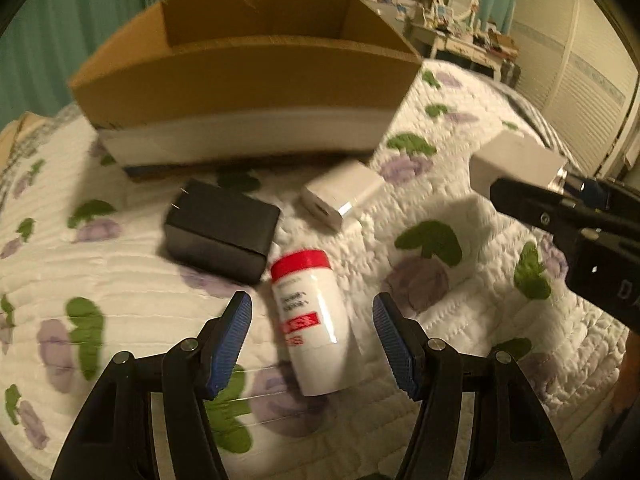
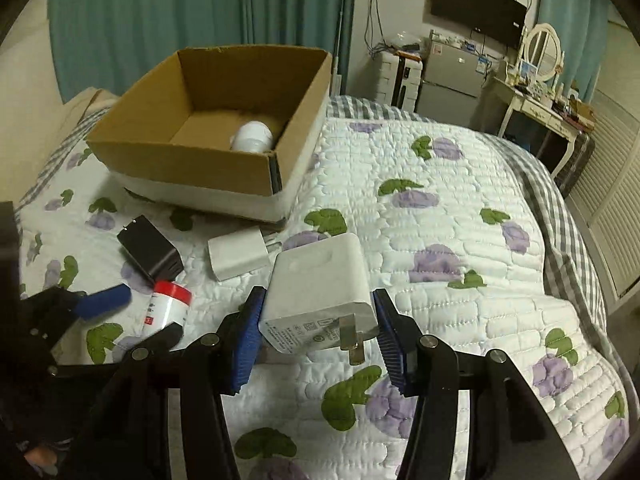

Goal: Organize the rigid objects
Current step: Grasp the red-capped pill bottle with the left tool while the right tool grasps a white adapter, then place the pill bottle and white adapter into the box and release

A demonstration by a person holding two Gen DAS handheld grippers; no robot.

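Bed [image 2: 460, 216]: covered by a white quilted spread printed with purple flowers and green leaves; a grey checked blanket [image 2: 560, 240] is seen along its far and right edges.

Cardboard box [image 2: 224, 160]: set open on the bed, far left; a white container [image 2: 252, 136] is lodged inside against its right wall.

Black adapter [image 1: 222, 232] and small white charger [image 1: 342, 196]: laid on the quilt just before the box, near each other.

White bottle [image 1: 316, 324], red cap: laid on its side, framed between the spread-apart jaws of the left gripper [image 1: 312, 340], which are not touching it.

Large white plug adapter [image 2: 320, 292]: clamped between the blue pads of the right gripper [image 2: 316, 344], prongs turned toward the camera, held above the quilt.

Room: teal curtains [image 2: 160, 20], wall-mounted dark screen [image 2: 478, 8], small grey fridge [image 2: 452, 76], white dressing table [image 2: 536, 108] with oval mirror [image 2: 542, 50], louvred doors at right.
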